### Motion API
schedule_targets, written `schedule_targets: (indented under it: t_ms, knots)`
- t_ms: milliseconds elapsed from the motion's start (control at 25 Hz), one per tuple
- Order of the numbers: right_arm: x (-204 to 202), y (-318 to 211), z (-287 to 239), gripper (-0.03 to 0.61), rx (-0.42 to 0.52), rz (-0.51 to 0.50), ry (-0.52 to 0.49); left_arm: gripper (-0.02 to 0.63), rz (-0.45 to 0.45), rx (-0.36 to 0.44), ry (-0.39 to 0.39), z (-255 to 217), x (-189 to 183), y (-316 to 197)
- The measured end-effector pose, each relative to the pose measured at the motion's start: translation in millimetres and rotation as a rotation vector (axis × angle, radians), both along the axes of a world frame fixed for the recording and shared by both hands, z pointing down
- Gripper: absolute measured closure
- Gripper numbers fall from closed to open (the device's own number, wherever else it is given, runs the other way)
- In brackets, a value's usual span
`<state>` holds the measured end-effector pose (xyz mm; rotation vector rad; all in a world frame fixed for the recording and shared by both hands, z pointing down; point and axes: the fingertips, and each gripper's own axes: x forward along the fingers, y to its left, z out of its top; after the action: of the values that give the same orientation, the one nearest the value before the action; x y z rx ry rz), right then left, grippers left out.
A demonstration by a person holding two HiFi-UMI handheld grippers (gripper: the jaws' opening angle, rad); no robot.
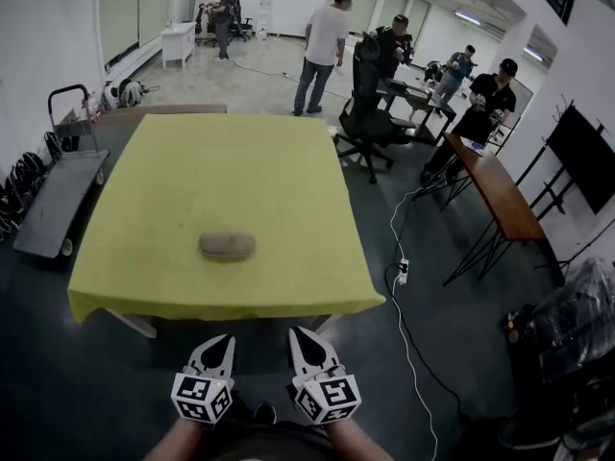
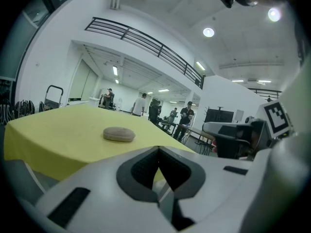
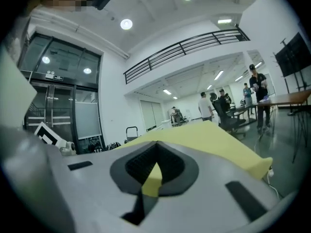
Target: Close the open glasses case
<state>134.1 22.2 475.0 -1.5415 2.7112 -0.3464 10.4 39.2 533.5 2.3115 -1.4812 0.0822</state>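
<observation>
Yellow table (image 1: pixel 240 161) fills centre. At 6 o'clock, off near edge, we hold left gripper (image 1: pixel 222 341) and right gripper (image 1: pixel 300 336), jaws pressed together, empty. Tan glasses case (image 1: pixel 227 246), seemingly shut, lies on table, 12 o'clock from left gripper, well apart.

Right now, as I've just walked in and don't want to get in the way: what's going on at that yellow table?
A person stands at the near edge of the table with a gripper in each hand. The left gripper and right gripper are held low, short of the table, jaws together and holding nothing. The glasses case lies alone on the yellow cloth, untouched, and from here it looks closed. Other people are busy farther back.
</observation>
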Motion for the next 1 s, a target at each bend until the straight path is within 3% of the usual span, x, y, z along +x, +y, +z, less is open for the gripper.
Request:
schedule_targets:
  t_ms: [240, 1000]
  knots:
    - [1.1, 6.2, 3.3, 0.589, -0.009, -0.005, 0.04, 0.606, 0.029, 0.01, -0.005, -4.7, 8.0, 6.2]
    - [-4.1, 14.8, 13.5, 0.589, -0.027, -0.027, 0.052, 0.606, 0.005, 0.025, -0.014, -8.7, 0.7, 14.6]
